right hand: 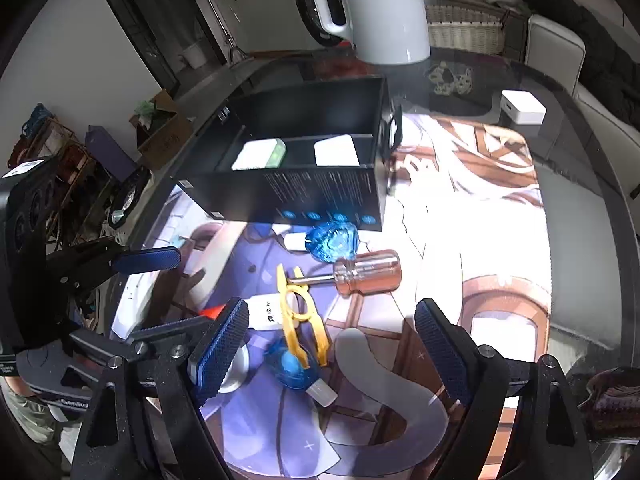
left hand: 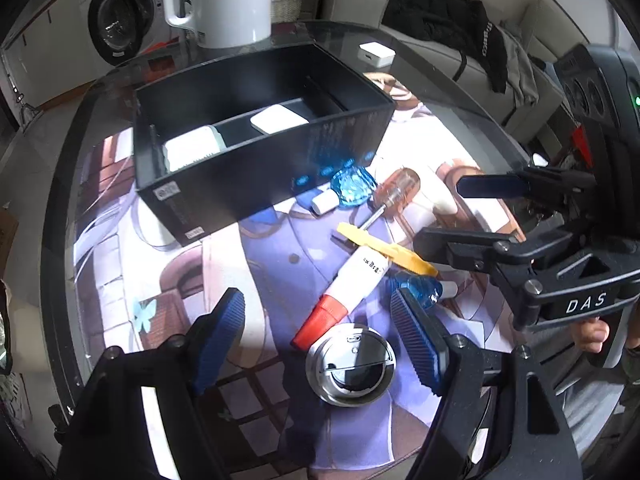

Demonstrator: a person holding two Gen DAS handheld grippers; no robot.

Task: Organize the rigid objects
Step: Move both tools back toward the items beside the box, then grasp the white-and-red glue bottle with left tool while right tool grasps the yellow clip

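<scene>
My left gripper point(left hand: 320, 340) is open and hangs over a round silver lid point(left hand: 350, 364) and a white tube with a red cap point(left hand: 344, 296), touching neither. My right gripper point(right hand: 330, 350) is open above a yellow plastic tool point(right hand: 300, 320) and a small blue bottle point(right hand: 296, 368). Farther on lie a screwdriver with a clear orange handle point(right hand: 368, 272) and a second blue bottle point(right hand: 332, 240). A black divided box point(left hand: 260, 160) behind them holds two white items point(left hand: 192, 152). In the left wrist view, the right gripper point(left hand: 476, 216) shows at the right.
The things lie on a printed mat point(right hand: 480, 208) over a round glass table point(right hand: 580, 216). A white kettle point(right hand: 380, 12) stands behind the box and a small white box point(right hand: 522, 106) sits at the far right. The left gripper point(right hand: 160, 294) fills the left side of the right wrist view.
</scene>
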